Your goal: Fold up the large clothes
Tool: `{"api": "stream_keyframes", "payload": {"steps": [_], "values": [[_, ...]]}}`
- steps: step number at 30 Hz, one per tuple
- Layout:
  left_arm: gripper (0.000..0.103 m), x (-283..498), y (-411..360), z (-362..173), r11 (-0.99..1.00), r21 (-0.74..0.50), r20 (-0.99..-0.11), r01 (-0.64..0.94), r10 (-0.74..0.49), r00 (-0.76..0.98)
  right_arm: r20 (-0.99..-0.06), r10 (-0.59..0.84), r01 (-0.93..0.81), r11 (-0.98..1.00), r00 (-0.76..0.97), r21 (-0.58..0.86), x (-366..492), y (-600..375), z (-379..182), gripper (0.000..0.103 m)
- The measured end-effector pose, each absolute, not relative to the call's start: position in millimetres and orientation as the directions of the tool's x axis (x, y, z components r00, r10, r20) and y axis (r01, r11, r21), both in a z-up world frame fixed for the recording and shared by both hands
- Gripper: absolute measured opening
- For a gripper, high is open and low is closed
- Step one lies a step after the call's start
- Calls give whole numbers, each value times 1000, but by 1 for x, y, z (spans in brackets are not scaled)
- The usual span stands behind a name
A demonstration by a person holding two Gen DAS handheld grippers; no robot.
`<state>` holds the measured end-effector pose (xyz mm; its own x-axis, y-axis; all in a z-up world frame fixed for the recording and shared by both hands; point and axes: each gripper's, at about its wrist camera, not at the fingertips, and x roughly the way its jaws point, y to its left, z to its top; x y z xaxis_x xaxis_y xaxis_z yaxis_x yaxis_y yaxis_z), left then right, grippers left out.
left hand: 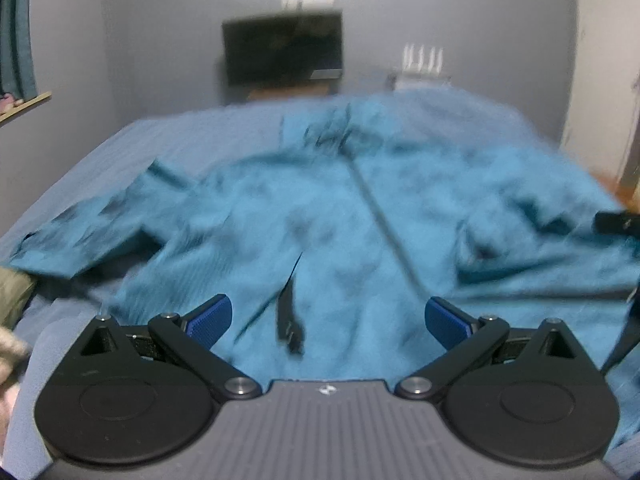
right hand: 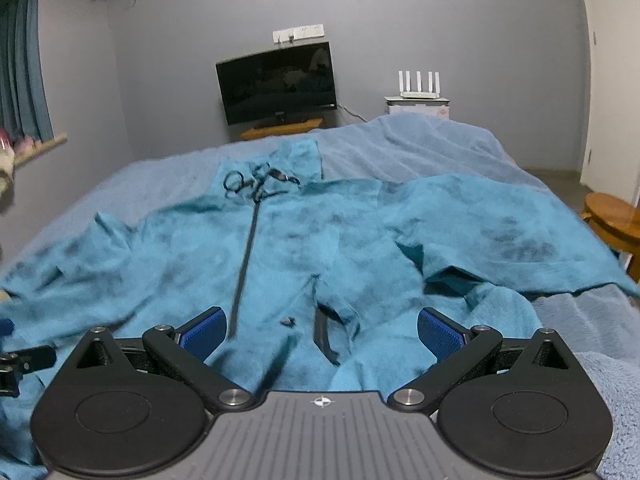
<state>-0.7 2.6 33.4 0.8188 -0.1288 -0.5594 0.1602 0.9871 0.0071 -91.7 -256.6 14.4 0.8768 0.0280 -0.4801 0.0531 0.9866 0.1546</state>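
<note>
A large teal fleece jacket lies spread front-up on the blue bedspread, with its dark zipper running toward the collar and drawcords at the far end. In the left wrist view the same jacket is blurred. My left gripper hovers open over the jacket's hem, nothing between its blue pads. My right gripper is open too, above the hem near a dark zipper pull. One sleeve spreads right, the other sleeve left.
A dark monitor stands on a wooden shelf against the far wall, with a white router on a box to its right. A wooden stool stands off the bed's right side. Curtains hang at the left.
</note>
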Motion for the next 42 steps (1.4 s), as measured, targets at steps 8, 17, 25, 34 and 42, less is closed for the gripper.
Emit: {"api": "stream_keyframes", "payload": {"steps": [8,17,25,34,42], "values": [[103,56,14,89,981,17,-479,195,-163,862,-301,-30,81,984,953,158,-81,-281,65,103],[103,146,31,43,996,76,-537,53,-4,843,-529,-194,431,823,826,370,14,-401,36,103],[103,180,53,-21,997,72,-710,-12,59,702,-575,-372,684,441,729,581,2,-513,-42,101],[103,195,51,-45,1000,-13,-734,-2,-8,679,-605,-449,741,239,657,627,-34,-552,-105,82],[103,203,44,-56,1000,-16,-752,3,-14,659,-463,-495,625,231,735,745,-33,-571,-126,72]]}}
